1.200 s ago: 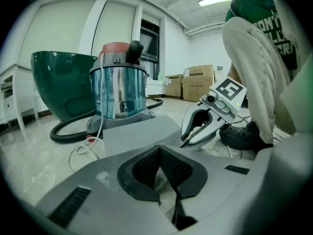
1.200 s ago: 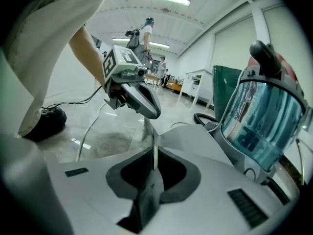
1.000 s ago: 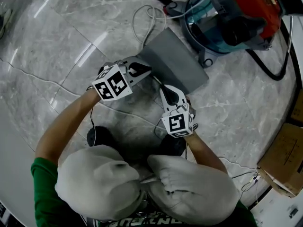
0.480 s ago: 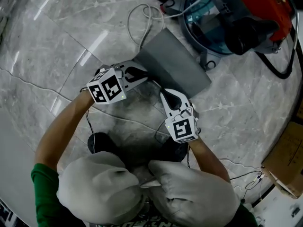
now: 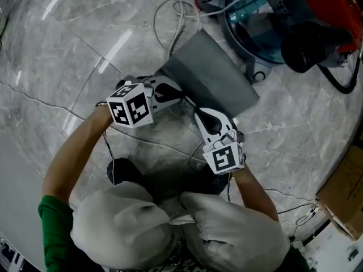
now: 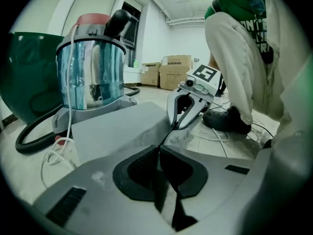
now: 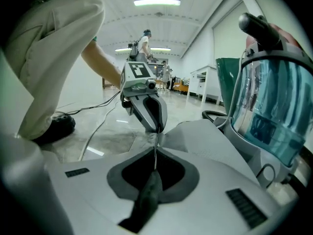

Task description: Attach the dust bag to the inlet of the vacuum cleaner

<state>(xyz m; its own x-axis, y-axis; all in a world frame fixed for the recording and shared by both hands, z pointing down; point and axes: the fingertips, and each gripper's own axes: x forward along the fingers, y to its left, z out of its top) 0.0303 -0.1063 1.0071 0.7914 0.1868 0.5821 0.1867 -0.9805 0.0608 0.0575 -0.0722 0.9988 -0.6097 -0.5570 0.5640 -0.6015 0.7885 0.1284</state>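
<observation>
A pale marble floor [image 5: 68, 38] fills the head view, and it is crouched over by a person [image 5: 170, 231] in light trousers and a green sleeve. The vacuum cleaner [image 5: 266, 44] is seen at the upper right, with a clear teal canister, a red top and a black hose [image 5: 334, 86] curling off its far side. In the left gripper view the canister [image 6: 93, 77] stands upright behind the bag.

The grey dust bag [image 5: 210, 75] is spread out between the vacuum cleaner and the two grippers. Its far corner lies just beside the machine's base and its near edge is turned toward the person. It is not on the inlet.

A cardboard box [image 5: 346, 191] is placed well apart at the right edge.

The left gripper [image 5: 180, 94] is held at the near left corner of the bag. Its fingers [image 6: 139, 170] are clenched on the thin edge of the bag, as its own view shows. The right gripper [image 5: 199, 111] is held just beside it along the same edge. Its fingers [image 7: 134, 173] are likewise pinched together on that thin edge. The two tips are close together but not touching.

A white cable [image 5: 170, 16] is looped on the floor beyond the bag's far left corner.
</observation>
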